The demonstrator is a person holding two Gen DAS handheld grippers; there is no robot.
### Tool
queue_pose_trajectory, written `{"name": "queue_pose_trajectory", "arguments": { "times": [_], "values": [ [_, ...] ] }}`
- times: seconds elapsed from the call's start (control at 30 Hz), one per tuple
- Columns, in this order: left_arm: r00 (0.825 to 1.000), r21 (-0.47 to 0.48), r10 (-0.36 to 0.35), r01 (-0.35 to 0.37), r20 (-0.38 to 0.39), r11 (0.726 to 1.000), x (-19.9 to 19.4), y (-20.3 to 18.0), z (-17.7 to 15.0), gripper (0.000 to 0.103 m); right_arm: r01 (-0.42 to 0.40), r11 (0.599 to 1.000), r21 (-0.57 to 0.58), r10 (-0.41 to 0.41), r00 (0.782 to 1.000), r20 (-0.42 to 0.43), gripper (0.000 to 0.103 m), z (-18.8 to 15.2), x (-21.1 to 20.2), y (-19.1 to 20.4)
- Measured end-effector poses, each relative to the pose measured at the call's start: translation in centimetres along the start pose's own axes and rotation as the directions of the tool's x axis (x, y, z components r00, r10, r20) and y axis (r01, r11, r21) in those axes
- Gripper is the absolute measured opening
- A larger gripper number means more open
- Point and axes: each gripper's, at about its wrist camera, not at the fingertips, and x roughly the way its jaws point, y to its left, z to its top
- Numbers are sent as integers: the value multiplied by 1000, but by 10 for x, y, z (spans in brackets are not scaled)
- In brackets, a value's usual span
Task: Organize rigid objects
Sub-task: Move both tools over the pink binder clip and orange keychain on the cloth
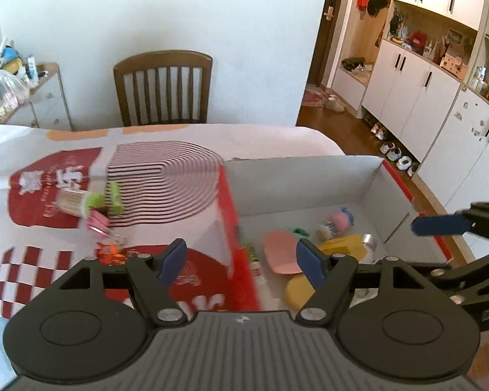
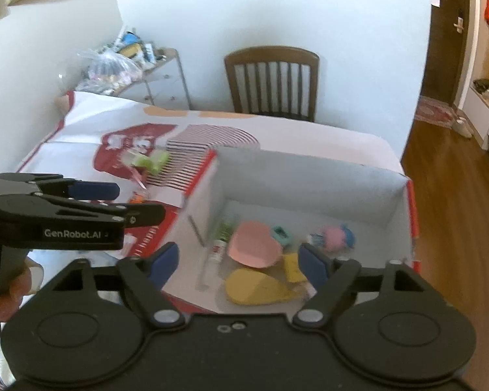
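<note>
A home dining area is shown: a wooden chair (image 1: 162, 86) is set at a cloth-covered counter (image 1: 260, 137), white cupboards (image 1: 407, 97) are seen along a hallway, with shoes (image 1: 396, 154) lined below.

Box (image 2: 309, 176) right on table (image 2: 342, 140); clutter (image 1: 94, 205) left; chair (image 1: 163, 88) behind, apparently.

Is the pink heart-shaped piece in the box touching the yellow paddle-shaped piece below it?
Cannot tell. In the right wrist view, the pink piece sits just above the yellow piece; their edges look close, but motion blur hides any gap.
</note>
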Motion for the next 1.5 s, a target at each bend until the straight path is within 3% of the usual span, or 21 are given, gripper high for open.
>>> {"name": "queue_pose_trajectory", "arguments": {
  "times": [0.1, 0.27, 0.63, 0.87, 0.97, 1.5],
  "values": [
    [1000, 10, 5, -5, 8, 1000, -10, 20, -5, 80, -14, 1000, -8, 14, 1000, 24, 91, 2, -1, 19],
    [1000, 21, 12, -12, 6, 1000, -22, 59, -15, 81, -41, 999, -27, 42, 997, 60, 101, 4, 3, 55],
    [1000, 11, 23, -23, 6, 1000, -23, 142, -22, 85, -49, 998, -47, 52, 997, 59, 102, 9, 42, 130],
    [1000, -6, 24, -24, 19, 1000, -3, 182, -21, 90, -1, 998, -66, 4, 999, 38, 102, 11, 79, 161],
    [999, -24, 27, -27, 30, 999, 9, 192, -18, 98, 11, 997, -78, -8, 999, 38, 102, 9, 97, 169],
    [999, 34, -14, 16, -47, 999, 96, 203, 1, 98, 29, 983, -180, -28, 1000, 8, 95, 6, 183, 184]
  ]
}}
